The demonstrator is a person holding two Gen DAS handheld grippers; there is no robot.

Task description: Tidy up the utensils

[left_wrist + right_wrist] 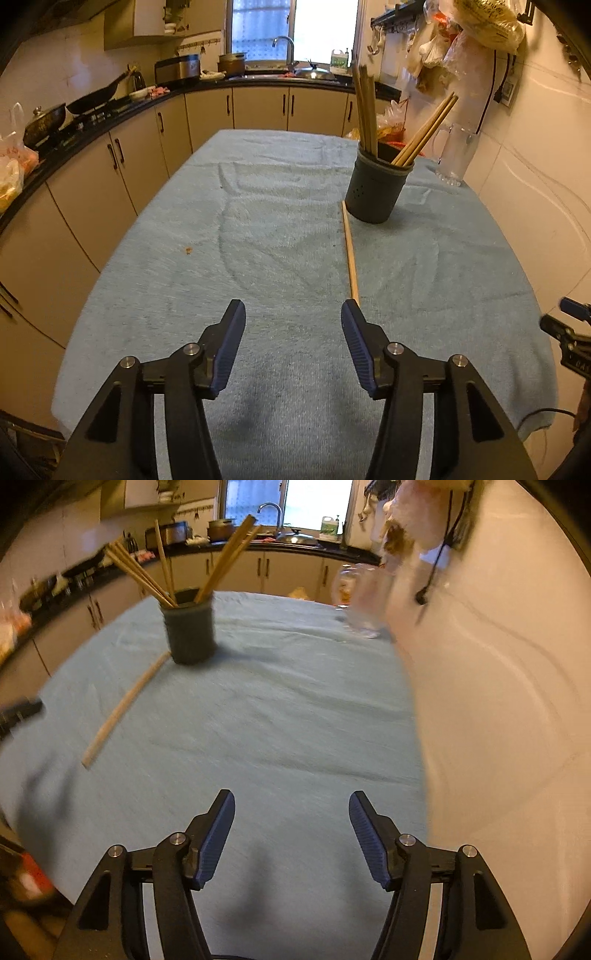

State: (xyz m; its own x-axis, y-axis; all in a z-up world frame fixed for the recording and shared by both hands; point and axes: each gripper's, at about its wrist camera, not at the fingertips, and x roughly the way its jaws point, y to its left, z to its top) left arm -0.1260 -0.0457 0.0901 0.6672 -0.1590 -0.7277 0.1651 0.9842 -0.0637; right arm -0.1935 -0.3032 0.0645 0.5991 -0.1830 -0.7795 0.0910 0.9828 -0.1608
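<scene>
**Organize utensils: one chopstick left on the table, both grippers empty**

**Scene.** The table (155, 280) is covered by a light blue cloth. A dark holder (378, 186) stands upright toward the far right of the table and already contains several chopsticks (365, 110), some upright, some leaning out to the right. A clear glass jug (456, 153) stands beyond the holder, near the wall and apart from it. One loose chopstick (350, 254) lies flat on the cloth; its far end lies at the base of the holder, and its near end reaches the tip of the left gripper's right-hand finger. Whether tip and finger touch cannot be told.

**Gripper state.**
- Left gripper (293, 314): jaws parted about halfway, nothing between the pads, angled down over the cloth.
- Right gripper (291, 805): jaws parted somewhat wider, nothing held. Its view is motion-blurred. The loose chopstick lies well to its left.

**Step in hand.** Judged from the layout, this is the approach to the last loose chopstick. No grasp is made yet.

**Next move.**
1. Shift the left gripper slightly right so the chopstick lies between the pads.
2. Lower until the pads straddle it at the cloth.
3. Close fully; the stick is thin.
4. Lift, tilt it upright, and lower it into the holder, clear of the chopsticks already inside.

**Caution.** The holder may tip if bumped.
</scene>
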